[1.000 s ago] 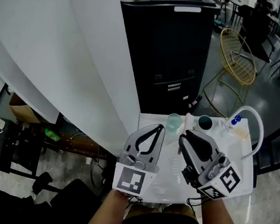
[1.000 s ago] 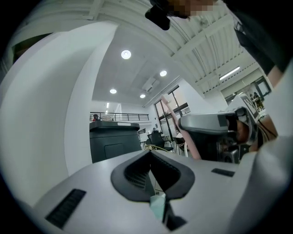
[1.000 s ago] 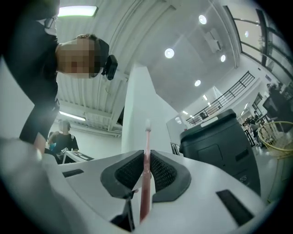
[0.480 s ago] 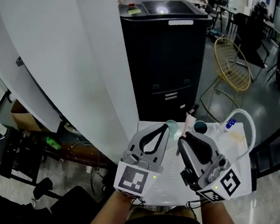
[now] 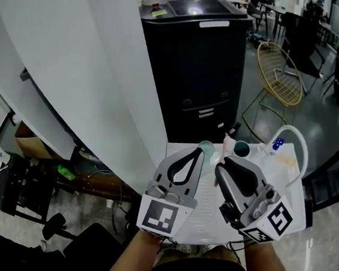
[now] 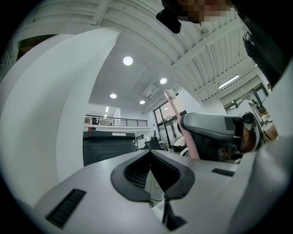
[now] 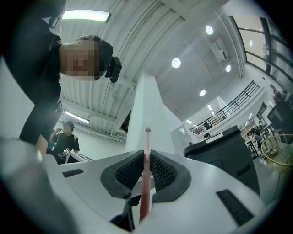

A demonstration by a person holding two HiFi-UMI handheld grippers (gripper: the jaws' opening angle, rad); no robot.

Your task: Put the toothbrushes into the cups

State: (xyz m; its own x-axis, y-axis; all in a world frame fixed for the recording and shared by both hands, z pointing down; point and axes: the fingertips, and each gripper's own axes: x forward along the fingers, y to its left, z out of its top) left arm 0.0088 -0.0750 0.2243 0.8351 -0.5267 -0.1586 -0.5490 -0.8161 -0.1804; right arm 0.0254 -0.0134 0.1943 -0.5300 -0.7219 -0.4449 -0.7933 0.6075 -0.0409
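Toothbrush, pink toothbrush (image 7: 145, 183), stands clamped upright in the right gripper (image 5: 221, 167), over the table (image 5: 280, 173) and near the pale green cup (image 5: 206, 146) and dark cup (image 5: 241, 148). No brush shows in either, so nothing looks delivered yet. Left gripper (image 5: 195, 154) is pinched together, empty.

No legible txt or nos.
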